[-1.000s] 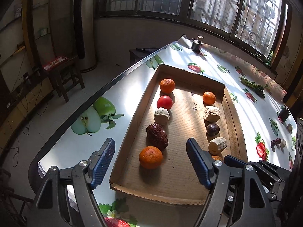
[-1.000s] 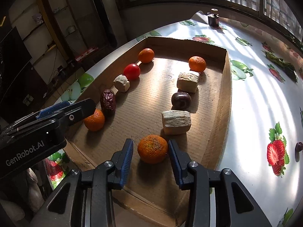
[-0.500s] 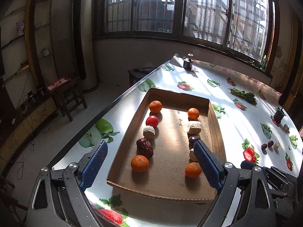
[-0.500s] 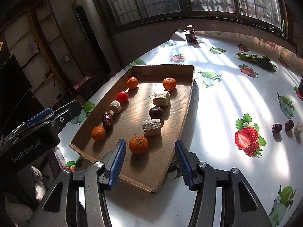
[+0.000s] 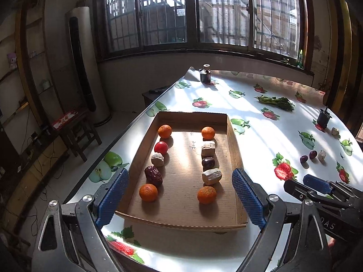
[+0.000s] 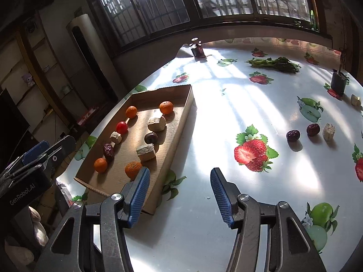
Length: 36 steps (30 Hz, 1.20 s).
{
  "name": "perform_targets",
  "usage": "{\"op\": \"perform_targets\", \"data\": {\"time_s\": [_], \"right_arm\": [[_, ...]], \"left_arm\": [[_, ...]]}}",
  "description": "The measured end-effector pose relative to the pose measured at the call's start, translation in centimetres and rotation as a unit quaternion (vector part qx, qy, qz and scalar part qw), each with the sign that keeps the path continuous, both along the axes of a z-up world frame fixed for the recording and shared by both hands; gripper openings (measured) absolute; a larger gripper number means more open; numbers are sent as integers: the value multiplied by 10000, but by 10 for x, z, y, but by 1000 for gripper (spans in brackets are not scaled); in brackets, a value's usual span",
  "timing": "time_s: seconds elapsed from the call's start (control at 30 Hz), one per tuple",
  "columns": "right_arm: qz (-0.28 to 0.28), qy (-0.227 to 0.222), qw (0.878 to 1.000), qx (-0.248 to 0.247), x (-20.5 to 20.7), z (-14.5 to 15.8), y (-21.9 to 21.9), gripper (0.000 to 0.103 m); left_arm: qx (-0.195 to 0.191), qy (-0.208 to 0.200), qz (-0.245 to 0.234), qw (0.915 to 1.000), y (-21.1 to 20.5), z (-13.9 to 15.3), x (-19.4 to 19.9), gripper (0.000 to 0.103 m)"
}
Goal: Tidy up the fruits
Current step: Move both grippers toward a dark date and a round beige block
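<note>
Cardboard tray sits at the table's left edge, long axis running from the near edge toward the window side. Inside it the fruits lie in two lengthwise rows, one along each long wall. Left row, near to far: orange, dark red date, pale chunk, red tomato-like fruit, orange. Right row, near to far: orange, pale chunk, dark round fruit, pale chunk, orange. Spacing is regular and each row opens and closes with an orange, so the layout reads as a deliberate sequence rather than a heap. Outside the tray, toward the table's right edge, two dates and a pale chunk lie in a short line, close but apart; one more pale piece rests further toward the far right corner, beside a small dark pot. Judgement: these are the remaining stock to be brought over. Left gripper is held above the tray's near end, tongs wide apart and empty; the tray merely shows between them. Right gripper hangs over bare cloth just right of the tray's near right corner, tongs apart and opening, nothing between them. Its aim leans toward the loose dates, likely the next pick. Leafy greens and a small jar at the far edge look unrelated.
</note>
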State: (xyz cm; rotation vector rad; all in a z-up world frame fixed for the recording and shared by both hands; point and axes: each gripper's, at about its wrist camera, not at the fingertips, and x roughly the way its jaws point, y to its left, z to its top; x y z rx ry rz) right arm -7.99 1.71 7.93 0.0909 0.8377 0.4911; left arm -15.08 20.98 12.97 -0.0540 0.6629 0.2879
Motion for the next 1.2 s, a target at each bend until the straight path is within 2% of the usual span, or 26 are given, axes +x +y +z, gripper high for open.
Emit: {"op": "perform_targets", "data": {"time_s": [0.13,0.27,0.4,0.5,0.83,0.97,1.2], "right_arm": [[-680,-276,9967,-350,7,13,-30,60],[-1233,-647,9882,-637,5,27,-56,60],[-1412,-772,9836,-815,5,29,-70,65],[-1455,-772,9824,-880,6,27,-76,65],[-1377,-490,9854,-874,19,19,-100,65],[-1461,-238,9857,-800,33,23,-142,65],[-1914,262,9772,-882,67,13,-215,65]], "left_arm": [[147,66,-90,9998,-13,-2,3,92],[9,91,-158,9998,-19,-2,4,92],[-20,130,-191,9997,-25,-1,5,92],[-26,135,-232,9996,-30,0,6,92],[-158,238,-620,9977,-52,-2,23,92],[-163,283,-902,9954,-72,-2,36,92],[-97,550,-1541,9865,-126,-17,77,92]]}}
